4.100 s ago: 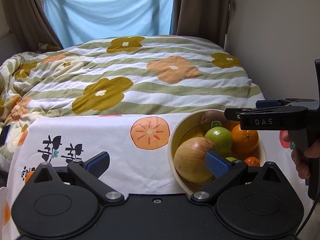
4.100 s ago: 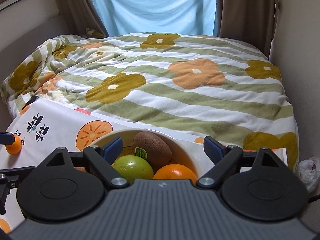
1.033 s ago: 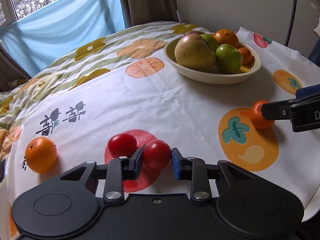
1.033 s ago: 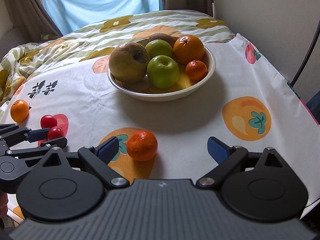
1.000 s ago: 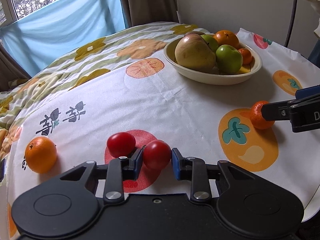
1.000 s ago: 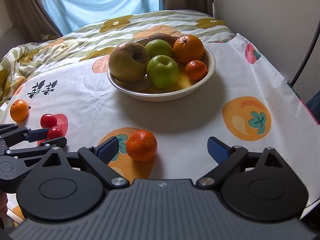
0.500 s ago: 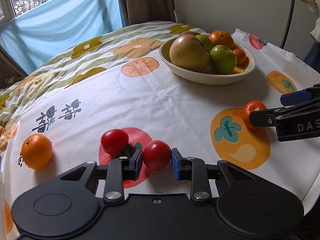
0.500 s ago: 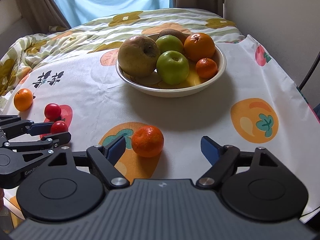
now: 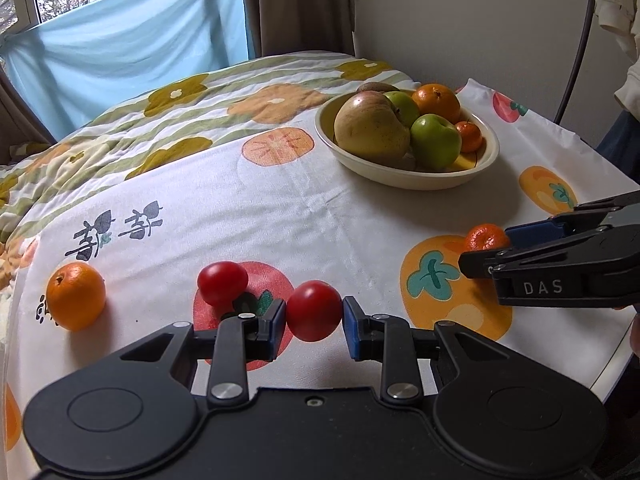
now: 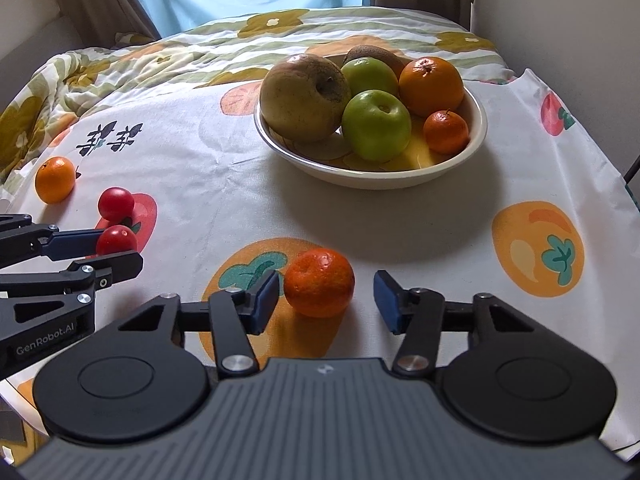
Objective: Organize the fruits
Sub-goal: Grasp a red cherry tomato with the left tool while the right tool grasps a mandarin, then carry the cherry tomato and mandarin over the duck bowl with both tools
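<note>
My left gripper (image 9: 314,320) is shut on a red tomato (image 9: 313,310) and holds it just above the tablecloth; it also shows in the right wrist view (image 10: 117,240). A second red tomato (image 9: 222,283) and an orange (image 9: 75,295) lie to its left. My right gripper (image 10: 326,300) is open, its jaws on either side of a mandarin (image 10: 319,282) that rests on the cloth, not touching it. The cream bowl (image 10: 476,138) at the back holds a large yellowish apple (image 10: 304,96), two green apples, an orange, a small mandarin and a kiwi.
The fruit-print tablecloth (image 9: 280,208) covers a table beside a bed with a flowered quilt (image 9: 180,120). A wall and a black cable (image 9: 576,52) are at the right. The table's front right edge (image 9: 616,352) is near my right gripper.
My right gripper has moved forward and its jaws now flank the mandarin, narrower than before. My left gripper has lifted the tomato slightly and drawn away from the other one.
</note>
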A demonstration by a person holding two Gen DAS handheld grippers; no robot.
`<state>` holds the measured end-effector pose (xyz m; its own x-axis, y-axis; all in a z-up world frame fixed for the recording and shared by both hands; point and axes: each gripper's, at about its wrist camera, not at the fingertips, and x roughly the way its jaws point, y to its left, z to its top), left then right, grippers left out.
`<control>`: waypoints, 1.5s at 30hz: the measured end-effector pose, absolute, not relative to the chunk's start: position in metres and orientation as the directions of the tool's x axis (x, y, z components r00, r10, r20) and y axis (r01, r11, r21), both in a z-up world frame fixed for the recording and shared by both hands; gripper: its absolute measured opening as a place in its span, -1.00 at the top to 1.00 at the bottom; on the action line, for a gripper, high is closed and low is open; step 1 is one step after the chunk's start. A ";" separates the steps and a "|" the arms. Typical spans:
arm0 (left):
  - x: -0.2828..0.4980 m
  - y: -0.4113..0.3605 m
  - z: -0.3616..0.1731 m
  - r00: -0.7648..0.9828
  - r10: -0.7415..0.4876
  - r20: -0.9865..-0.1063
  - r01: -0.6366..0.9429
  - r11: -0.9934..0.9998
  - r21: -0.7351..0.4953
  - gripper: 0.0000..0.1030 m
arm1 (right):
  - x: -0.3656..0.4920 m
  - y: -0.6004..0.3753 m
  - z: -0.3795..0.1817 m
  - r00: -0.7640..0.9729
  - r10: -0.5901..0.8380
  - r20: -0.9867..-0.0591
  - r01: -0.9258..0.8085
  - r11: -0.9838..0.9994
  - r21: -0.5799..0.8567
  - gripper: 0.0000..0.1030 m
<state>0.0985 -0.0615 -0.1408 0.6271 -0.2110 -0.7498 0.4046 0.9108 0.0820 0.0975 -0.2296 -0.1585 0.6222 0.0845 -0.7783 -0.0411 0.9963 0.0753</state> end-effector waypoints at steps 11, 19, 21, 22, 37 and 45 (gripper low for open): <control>0.096 -0.074 -0.101 0.651 -0.249 -0.717 0.400 0.915 0.045 0.35 | 0.090 -0.236 -0.127 0.644 0.107 -0.758 -0.066 0.994 0.084 -0.02; 0.106 -0.091 -0.068 0.682 -0.259 -0.684 0.367 0.930 0.014 0.35 | 0.102 -0.259 -0.091 0.666 0.139 -0.733 -0.066 0.990 0.128 -0.01; 0.110 -0.096 -0.059 0.694 -0.255 -0.673 0.352 0.936 0.008 0.35 | 0.108 -0.264 -0.082 0.671 0.142 -0.728 -0.070 0.989 0.129 -0.01; 0.113 -0.098 -0.055 0.700 -0.255 -0.668 0.345 0.938 0.004 0.35 | 0.111 -0.268 -0.076 0.675 0.146 -0.723 -0.076 0.989 0.128 -0.01; 0.199 -0.145 -0.028 0.741 -0.205 -0.640 0.256 0.967 -0.013 0.35 | 0.186 -0.319 -0.047 0.688 0.212 -0.694 -0.175 0.977 0.125 -0.01; 0.254 -0.173 -0.054 0.701 -0.165 -0.693 0.235 0.972 0.006 0.35 | 0.219 -0.344 -0.063 0.655 0.247 -0.714 -0.226 0.966 0.127 -0.01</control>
<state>0.2544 -0.1729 -0.0542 0.7014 -0.1651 -0.6933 0.2346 0.9721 0.0058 0.2190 -0.3436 -0.0628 0.6548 0.2470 -0.7143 -0.2261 0.9658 0.1267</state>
